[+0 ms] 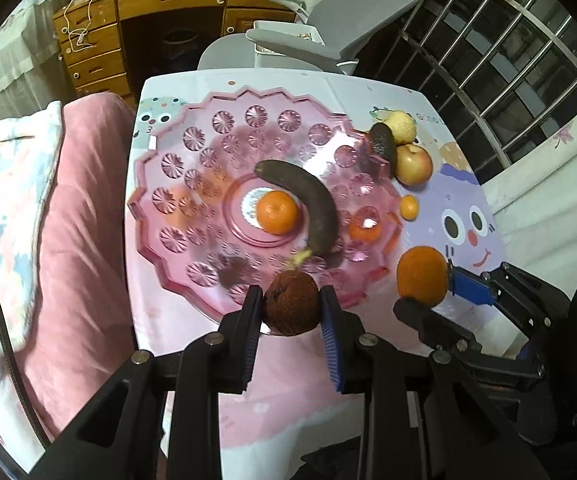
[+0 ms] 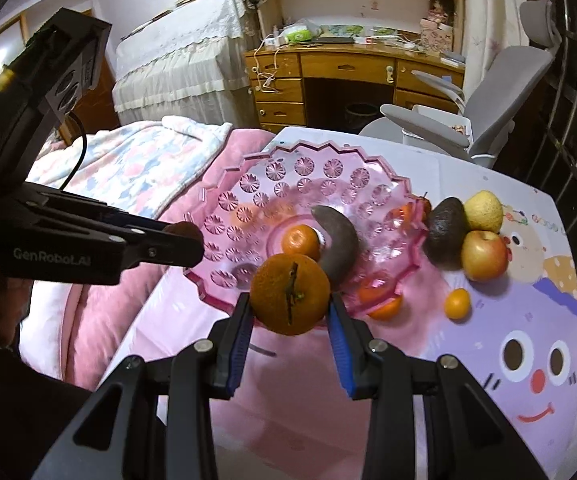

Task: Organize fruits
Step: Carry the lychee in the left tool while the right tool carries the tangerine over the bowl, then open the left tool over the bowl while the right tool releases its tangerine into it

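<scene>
The left hand-held gripper (image 1: 290, 300) pinches a brown, wrinkled fruit (image 1: 291, 303) that looks soft, over the near rim of the pink glass bowl (image 1: 176, 240). The right hand-held gripper (image 2: 288, 300) pinches a firm orange (image 2: 290, 294) at its widest part. The bowl looks fragile, with open room left of the banana (image 1: 308, 204).

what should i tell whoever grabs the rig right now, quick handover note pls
Left hand-held gripper: shut on a brown round fruit, at the near rim of the pink dish.
Right hand-held gripper: shut on a large orange, also near that rim.
Done: a dark banana and a small orange lie in the dish.
Left: set both held fruits in the dish. Then the avocado, pear, apple and tiny orange still on the table. One more orange fruit shows at the dish's right edge; whether it lies inside is unclear.
</scene>
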### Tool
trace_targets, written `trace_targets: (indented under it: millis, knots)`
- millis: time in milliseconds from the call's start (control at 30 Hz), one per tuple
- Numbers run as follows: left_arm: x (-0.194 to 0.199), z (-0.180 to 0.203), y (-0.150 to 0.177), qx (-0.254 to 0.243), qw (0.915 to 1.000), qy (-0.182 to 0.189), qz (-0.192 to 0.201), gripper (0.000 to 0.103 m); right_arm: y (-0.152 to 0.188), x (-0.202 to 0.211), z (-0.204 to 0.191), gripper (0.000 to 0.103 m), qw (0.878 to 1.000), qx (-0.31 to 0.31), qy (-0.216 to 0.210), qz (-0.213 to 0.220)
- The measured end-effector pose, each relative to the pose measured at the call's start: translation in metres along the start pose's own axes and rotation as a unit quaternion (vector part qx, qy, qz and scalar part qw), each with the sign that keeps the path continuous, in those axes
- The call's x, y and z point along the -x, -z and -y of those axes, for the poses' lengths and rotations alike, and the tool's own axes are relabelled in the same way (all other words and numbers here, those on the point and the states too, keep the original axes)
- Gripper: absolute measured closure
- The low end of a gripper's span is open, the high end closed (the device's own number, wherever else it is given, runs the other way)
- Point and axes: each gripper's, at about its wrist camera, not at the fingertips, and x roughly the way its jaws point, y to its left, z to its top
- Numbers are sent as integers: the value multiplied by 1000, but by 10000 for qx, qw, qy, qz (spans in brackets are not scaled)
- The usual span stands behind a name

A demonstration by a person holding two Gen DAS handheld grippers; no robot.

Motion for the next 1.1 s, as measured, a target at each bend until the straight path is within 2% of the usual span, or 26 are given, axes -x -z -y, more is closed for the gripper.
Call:
trace_targets:
  millis: [333, 700, 867, 933, 1000, 1100]
  knots:
    - [-11, -41, -15, -7, 9999, 48, -88, 76, -11, -28, -31, 66, 9997, -242, 71, -78]
    - [-17, -60, -23, 32, 9998, 187, -59, 76, -17, -43, -47, 65, 9988, -333, 217, -278]
    - [-12, -61, -23, 48, 9996, 267, 75, 71, -19, -42, -48, 64, 9986, -351, 312, -263]
    - [-9, -61, -22, 59, 9996, 246, 123, 64, -19, -44, -47, 60, 9985, -347, 310, -302]
    - [-6, -62, -21, 99, 9996, 240, 143, 57, -19, -43, -47, 50, 9984, -363, 324, -273]
    - [-3, -63, -17, 132, 9996, 201, 142, 56, -17, -39, -46, 49, 9984, -428, 320, -172]
